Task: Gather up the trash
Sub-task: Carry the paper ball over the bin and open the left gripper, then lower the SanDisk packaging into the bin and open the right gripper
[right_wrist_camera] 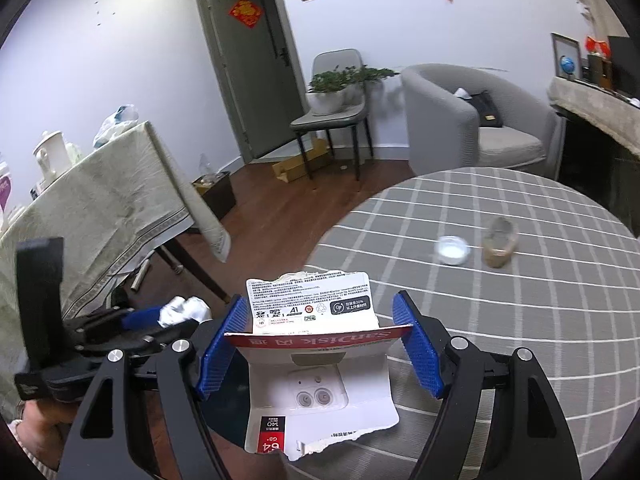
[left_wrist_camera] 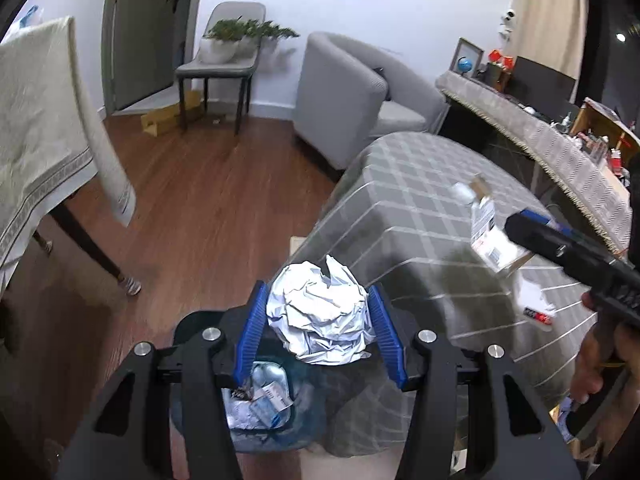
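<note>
My left gripper is shut on a crumpled white paper ball and holds it above a dark trash bin that holds wrappers, beside the round table. The ball and left gripper also show in the right wrist view. My right gripper is shut on a torn SanDisk card package, held over the checked tablecloth. In the left wrist view the right gripper holds that package above the table. A white cap and a crushed brownish cup lie on the table.
A small red and black scrap lies on the checked table. A cloth-covered table stands left, a grey armchair and a chair with plants behind. A cardboard box lies on the wooden floor.
</note>
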`<state>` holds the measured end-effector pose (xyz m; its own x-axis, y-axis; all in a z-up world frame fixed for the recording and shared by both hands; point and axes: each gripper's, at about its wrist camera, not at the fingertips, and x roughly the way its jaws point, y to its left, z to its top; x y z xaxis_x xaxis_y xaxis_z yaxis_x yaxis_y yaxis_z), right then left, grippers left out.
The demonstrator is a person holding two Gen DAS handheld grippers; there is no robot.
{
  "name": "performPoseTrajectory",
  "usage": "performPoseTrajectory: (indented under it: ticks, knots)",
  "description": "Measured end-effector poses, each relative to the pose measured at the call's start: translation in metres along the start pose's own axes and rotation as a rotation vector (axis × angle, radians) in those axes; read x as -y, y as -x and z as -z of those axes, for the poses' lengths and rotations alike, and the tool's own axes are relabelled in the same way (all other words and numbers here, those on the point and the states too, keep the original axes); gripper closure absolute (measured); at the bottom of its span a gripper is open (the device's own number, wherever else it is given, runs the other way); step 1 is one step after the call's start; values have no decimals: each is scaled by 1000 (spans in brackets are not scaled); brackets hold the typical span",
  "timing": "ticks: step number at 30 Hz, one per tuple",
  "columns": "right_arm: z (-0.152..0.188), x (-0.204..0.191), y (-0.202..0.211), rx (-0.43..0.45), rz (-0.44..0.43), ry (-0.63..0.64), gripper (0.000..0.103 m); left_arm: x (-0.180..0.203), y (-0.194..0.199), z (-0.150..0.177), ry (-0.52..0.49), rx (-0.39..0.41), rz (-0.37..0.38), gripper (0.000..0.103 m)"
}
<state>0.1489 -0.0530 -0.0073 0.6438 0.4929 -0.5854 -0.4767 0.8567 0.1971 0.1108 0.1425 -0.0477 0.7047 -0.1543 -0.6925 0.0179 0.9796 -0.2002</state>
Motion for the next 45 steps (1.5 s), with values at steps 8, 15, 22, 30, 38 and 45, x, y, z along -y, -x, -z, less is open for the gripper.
performPoseTrajectory:
  ticks: [8,15,22,30,38,45]
  knots:
    - [-1,-43,-29,-28,-43,37,27,-45,-15,19,47,-92,-24,48]
    - [3,-73,-54,-64,-67,68,27,-72,-35,40,65,-192,-55,47]
    - [7,-95,-75,-90,-79,87,27,-97,-45,58,90,-275,-76,46]
    - [14,-112,-93,-119,-83,111,27,-108,-39,63,91,-290,-63,29]
    - [25,-126,-116,-172,-76,141,27,-122,-17,52,121,-223,-60,26]
    - [43,-132,-142,-257,-51,158,27,-125,10,39,144,-120,-59,26]
